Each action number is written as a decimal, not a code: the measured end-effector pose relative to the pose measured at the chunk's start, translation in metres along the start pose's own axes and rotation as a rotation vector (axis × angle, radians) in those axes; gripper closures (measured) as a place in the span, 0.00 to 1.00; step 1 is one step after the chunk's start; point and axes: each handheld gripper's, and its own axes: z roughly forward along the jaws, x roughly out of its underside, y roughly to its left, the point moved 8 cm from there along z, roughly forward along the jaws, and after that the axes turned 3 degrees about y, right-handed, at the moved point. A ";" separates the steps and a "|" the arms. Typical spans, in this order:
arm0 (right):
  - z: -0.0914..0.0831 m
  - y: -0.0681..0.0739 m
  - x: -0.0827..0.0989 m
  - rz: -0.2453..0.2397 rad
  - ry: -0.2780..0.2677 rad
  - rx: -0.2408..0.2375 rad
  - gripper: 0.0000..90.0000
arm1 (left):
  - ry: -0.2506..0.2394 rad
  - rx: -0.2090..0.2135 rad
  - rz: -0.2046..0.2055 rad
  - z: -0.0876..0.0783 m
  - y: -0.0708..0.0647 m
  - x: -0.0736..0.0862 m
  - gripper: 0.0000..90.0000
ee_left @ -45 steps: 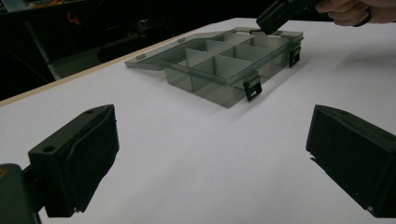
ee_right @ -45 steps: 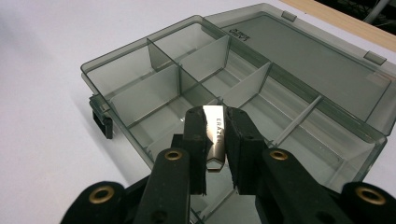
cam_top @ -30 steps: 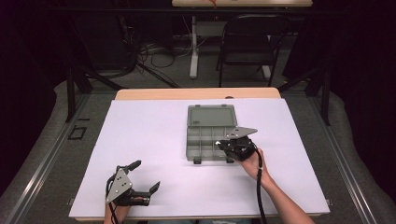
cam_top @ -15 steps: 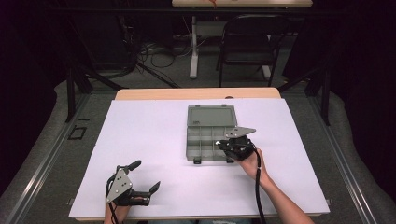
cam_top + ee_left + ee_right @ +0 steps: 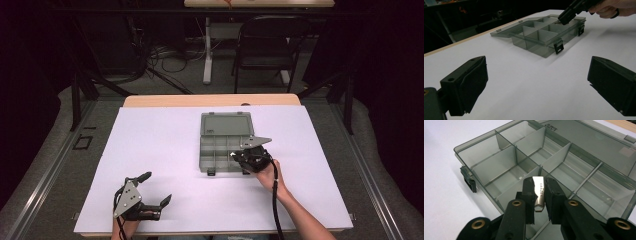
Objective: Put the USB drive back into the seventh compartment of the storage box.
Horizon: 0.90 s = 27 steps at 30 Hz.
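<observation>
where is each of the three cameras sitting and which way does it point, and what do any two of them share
High view: fixed above the person's side, looking forward and down on the table; both forearms, left gripper and right gripper show.
Left gripper view: rides the left gripper, looking low across the table at the open organizer box; own jaws wide apart.
Right gripper view: rides the right gripper, looking down into the box; jaws pinch a small metal piece.
Shared: all three show the box; the high and left gripper views show the right hand.
</observation>
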 end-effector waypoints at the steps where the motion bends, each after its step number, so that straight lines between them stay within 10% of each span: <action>1: 0.000 0.000 0.000 0.002 0.003 0.002 0.88 | -0.001 0.000 0.000 0.000 0.000 0.000 0.04; 11: 0.002 -0.001 0.001 -0.003 0.008 0.010 0.87 | -0.001 0.001 0.000 0.000 0.000 0.000 0.04; 27: -0.019 -0.001 -0.006 0.027 -0.039 -0.016 0.30 | -0.003 0.004 -0.001 -0.001 0.000 0.000 0.04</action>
